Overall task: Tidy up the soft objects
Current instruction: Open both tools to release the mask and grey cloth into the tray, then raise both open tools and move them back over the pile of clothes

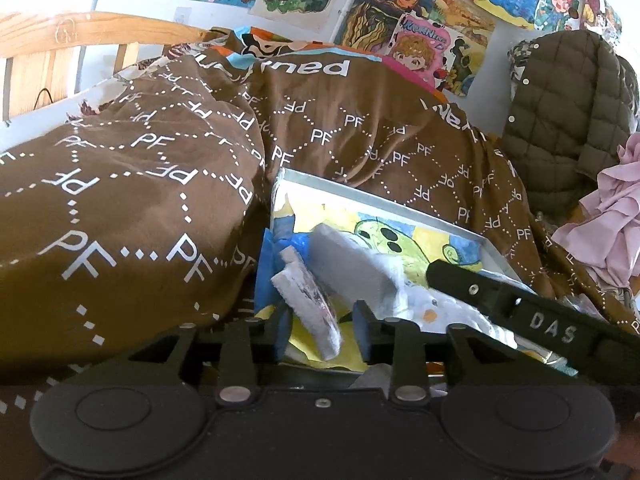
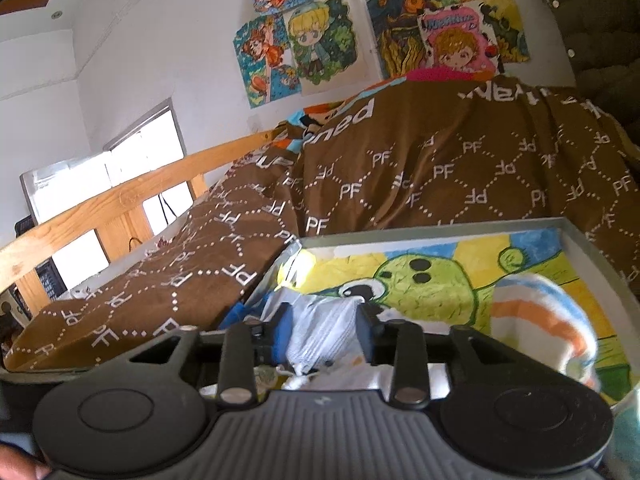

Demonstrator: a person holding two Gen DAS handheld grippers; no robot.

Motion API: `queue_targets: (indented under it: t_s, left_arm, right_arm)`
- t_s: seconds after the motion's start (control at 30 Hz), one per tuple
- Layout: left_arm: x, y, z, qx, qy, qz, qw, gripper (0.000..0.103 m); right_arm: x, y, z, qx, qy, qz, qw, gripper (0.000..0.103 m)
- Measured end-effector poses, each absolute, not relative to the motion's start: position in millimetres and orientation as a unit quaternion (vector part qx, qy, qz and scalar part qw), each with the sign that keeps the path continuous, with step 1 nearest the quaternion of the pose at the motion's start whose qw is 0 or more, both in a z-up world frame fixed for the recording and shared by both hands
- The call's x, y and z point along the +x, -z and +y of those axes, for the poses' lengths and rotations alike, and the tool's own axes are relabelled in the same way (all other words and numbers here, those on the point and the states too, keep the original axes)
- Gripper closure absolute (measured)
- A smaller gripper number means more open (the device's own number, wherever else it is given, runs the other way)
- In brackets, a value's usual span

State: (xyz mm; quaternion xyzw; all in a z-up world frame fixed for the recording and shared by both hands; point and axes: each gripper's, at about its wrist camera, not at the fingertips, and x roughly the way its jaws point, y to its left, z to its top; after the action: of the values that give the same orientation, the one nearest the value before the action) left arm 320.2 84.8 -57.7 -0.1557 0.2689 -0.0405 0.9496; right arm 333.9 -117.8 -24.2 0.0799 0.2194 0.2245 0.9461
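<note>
A shallow grey tray with a green-and-yellow cartoon drawing on its floor lies on the bed; it also shows in the right wrist view. My left gripper holds a flat grey-white soft pad between its blue pads, over the tray's near corner. A second grey soft piece lies just behind it. My right gripper is shut on a white ribbed cloth above the tray. An orange, blue and white striped sock lies in the tray to the right.
A brown duvet with a white "PF" pattern is heaped around the tray. The right gripper's black body crosses the tray's right side. An olive quilted jacket, pink cloth, a wooden bed rail and wall drawings surround it.
</note>
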Motion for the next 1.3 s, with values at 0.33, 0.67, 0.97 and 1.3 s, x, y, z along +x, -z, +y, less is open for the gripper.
queue_targets:
  t_s: [0.33, 0.67, 0.97, 1.3]
  left_arm:
    - [301, 42, 78, -0.144, 0.027, 0.236, 0.961, 0.031]
    - [264, 11, 73, -0.126, 0.002, 0.173, 0.977, 0.001]
    - [222, -15, 66, -0.125, -0.011, 0.126, 0.984, 0.001]
    - [174, -32, 53, -0.125, -0.017, 0.088, 0.988, 0.001]
  right_arm:
    - [318, 5, -142, 0.092, -0.196, 0.195, 0.957, 0.027]
    - [288, -21, -164, 0.101, -0.169, 0.159, 0.967, 0.006]
    - [250, -48, -175, 0.090, -0.153, 0.116, 0.977, 0.000]
    - [204, -59, -198, 0.107, -0.133, 0.100, 0.980, 0.000]
